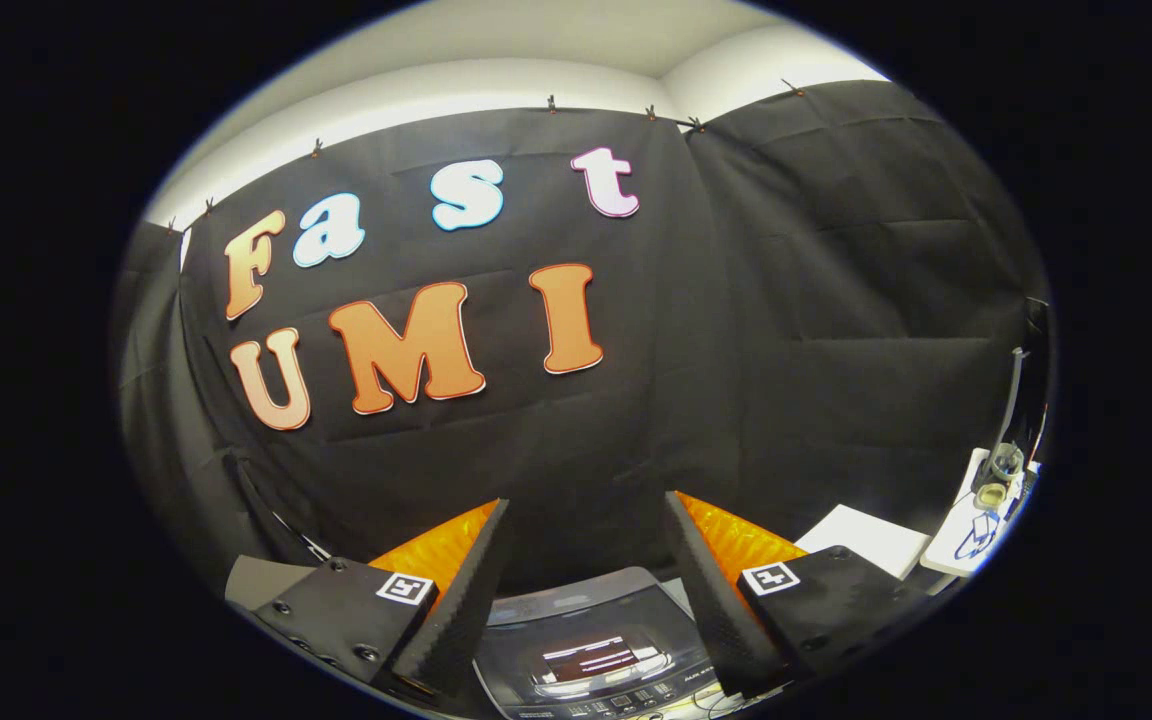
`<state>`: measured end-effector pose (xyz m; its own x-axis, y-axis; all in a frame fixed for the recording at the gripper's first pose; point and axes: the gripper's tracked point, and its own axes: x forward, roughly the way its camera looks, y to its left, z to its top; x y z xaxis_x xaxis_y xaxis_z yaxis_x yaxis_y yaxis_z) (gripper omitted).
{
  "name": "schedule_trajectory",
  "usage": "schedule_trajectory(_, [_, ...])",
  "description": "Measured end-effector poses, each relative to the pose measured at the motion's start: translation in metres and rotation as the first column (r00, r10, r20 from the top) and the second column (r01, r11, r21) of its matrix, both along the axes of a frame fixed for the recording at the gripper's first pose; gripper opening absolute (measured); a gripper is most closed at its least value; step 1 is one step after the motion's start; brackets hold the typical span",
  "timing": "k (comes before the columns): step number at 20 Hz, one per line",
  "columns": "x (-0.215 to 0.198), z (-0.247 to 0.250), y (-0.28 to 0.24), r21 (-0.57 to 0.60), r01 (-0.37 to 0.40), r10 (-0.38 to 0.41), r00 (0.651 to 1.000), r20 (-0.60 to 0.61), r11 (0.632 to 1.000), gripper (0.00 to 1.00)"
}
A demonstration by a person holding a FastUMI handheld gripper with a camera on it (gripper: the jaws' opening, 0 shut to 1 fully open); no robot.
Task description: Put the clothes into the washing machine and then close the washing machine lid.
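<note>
Fingers spread wide apart, holding nothing, touching nothing. Washing machine down low between the fingers, just under them, with its lid shut flat on top and shiny with light. Row of little buttons along the near edge of the washing machine. White table off to the right of the washing machine, with small things and a wire further along.

Beyond and to the right of the hand-held gripper, a white bench carries a small cup and a blue cable.
</note>
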<state>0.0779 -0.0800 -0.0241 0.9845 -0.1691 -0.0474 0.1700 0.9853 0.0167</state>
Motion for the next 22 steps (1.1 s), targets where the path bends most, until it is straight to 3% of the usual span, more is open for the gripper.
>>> schedule_trajectory(22, [-0.01,0.003,-0.022,0.008,0.008,-0.008,1.0,0.013,1.0,0.97])
